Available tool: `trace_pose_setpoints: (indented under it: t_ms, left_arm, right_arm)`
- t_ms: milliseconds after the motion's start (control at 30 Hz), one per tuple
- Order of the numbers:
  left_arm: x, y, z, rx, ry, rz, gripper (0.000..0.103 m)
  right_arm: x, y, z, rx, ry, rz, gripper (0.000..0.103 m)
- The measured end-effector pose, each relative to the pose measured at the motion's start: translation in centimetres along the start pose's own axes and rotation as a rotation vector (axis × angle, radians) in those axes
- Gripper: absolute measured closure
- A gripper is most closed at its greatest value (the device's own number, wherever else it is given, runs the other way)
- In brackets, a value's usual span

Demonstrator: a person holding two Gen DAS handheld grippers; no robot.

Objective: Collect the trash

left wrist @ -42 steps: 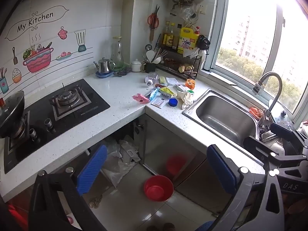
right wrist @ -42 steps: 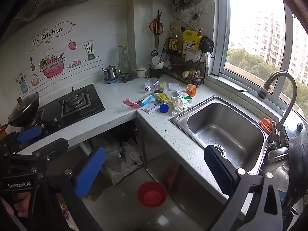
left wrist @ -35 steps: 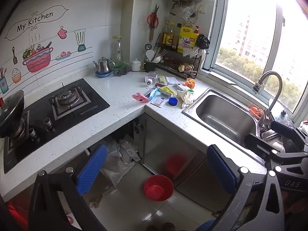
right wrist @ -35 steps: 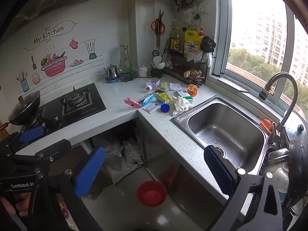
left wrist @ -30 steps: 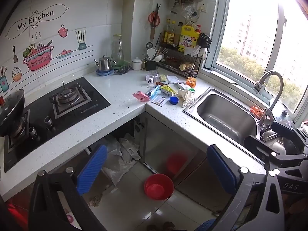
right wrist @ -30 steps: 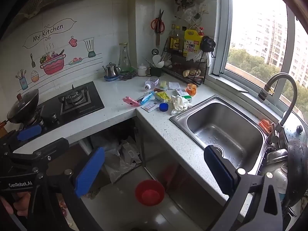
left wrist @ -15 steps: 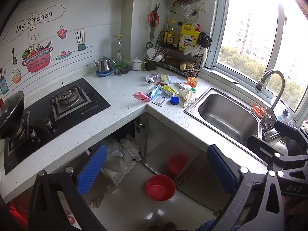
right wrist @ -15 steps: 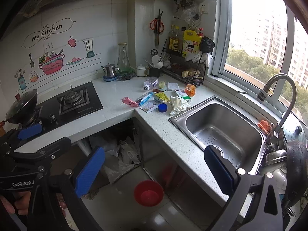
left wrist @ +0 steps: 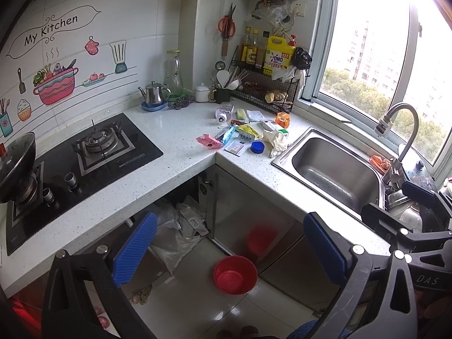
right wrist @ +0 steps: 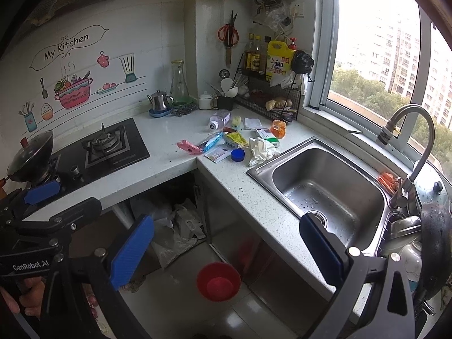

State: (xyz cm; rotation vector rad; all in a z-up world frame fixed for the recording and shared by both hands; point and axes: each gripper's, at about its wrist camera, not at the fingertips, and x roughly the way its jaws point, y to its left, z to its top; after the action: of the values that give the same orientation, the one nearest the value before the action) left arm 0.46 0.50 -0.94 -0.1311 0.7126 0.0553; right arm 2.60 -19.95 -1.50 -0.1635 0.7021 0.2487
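None of the trash is collected yet: the pink wrapper, blue round cap and crumpled white tissue lie on the speckled white counter, well away from both wide-open, empty grippers, left gripper and right gripper

Black gripper frames, ribbed blue fingers, silver screws, white "CenRobot.AI" and "DAS" lettering

One red bowl, one blue cap
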Motion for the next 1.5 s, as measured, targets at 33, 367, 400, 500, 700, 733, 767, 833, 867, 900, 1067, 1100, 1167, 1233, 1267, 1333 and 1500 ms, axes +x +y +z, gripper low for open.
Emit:
trace_pose_setpoints:
  t_ms: [33,367,400,500,700,733,767,833,867,900,1067,1100,1167,1233,1267,1333,1500]
  left_arm:
    - [0.0,0.1,0.0,-0.002,0.001,-0.001,0.000]
    - [-0.2,0.4,0.0,-0.003,0.005,-0.017,0.000]
    - [-0.2,0.3,0.0,-0.002,0.006,-0.018,0.000]
    - [-0.2,0.3,-0.1,0.002,0.007,-0.016,0.000]
    - [-0.1,0.3,-0.3,0.005,0.014,-0.009,0.000]
    - [-0.1,0.4,-0.4,0.003,0.013,-0.008,0.000]
    - [-0.2,0.4,-0.4,0.002,0.012,-0.010,0.000]
    - [-0.1,0.5,-0.6,0.000,0.016,-0.017,0.000]
    - [-0.1,0.4,-0.6,-0.001,0.019,-0.018,0.000]
    - [-0.1,0.4,-0.7,-0.002,0.020,-0.018,0.000]
    - [-0.2,0.2,-0.7,-0.002,0.024,-0.029,0.000]
    - [-0.2,0.2,-0.6,0.001,0.026,-0.030,0.000]
    - [-0.4,0.2,-0.6,0.004,0.026,-0.035,0.000]
    - [-0.4,0.1,-0.6,0.006,0.030,-0.043,0.000]
    - [-0.5,0.2,-0.7,0.006,0.030,-0.043,0.000]
    - [-0.4,0.2,-0.7,0.006,0.029,-0.041,0.000]
    - [0.2,0.0,-0.6,0.018,0.038,-0.041,0.000]
  right_arm:
    - [0.0,0.0,0.0,-0.001,0.002,-0.004,0.000]
    - [0.2,0.2,-0.3,0.002,0.022,-0.015,0.000]
    - [0.2,0.3,-0.3,0.002,0.023,-0.019,0.000]
    - [0.2,0.4,-0.4,0.003,0.028,-0.025,0.000]
    - [0.1,0.7,-0.6,0.005,0.036,-0.022,0.000]
    - [0.1,0.7,-0.7,0.004,0.037,-0.020,0.000]
    - [0.0,0.7,-0.7,0.003,0.036,-0.019,0.000]
    - [0.0,0.7,-0.7,0.002,0.036,-0.020,0.000]
    - [0.0,0.8,-0.7,0.002,0.035,-0.022,0.000]
    - [-0.1,0.8,-0.8,0.002,0.035,-0.027,0.000]
    - [-0.1,0.6,-0.8,0.005,0.040,-0.027,0.000]
    - [-0.2,0.6,-0.9,0.006,0.039,-0.028,0.000]
    - [-0.4,0.7,-0.9,0.008,0.042,-0.029,0.000]
    - [-0.4,0.8,-0.9,0.008,0.041,-0.030,0.000]
    - [-0.4,0.8,-0.8,0.009,0.040,-0.030,0.000]
    - [-0.4,0.9,-0.9,0.011,0.039,-0.031,0.000]
    - [-0.3,0.9,-0.9,0.016,0.041,-0.026,0.000]
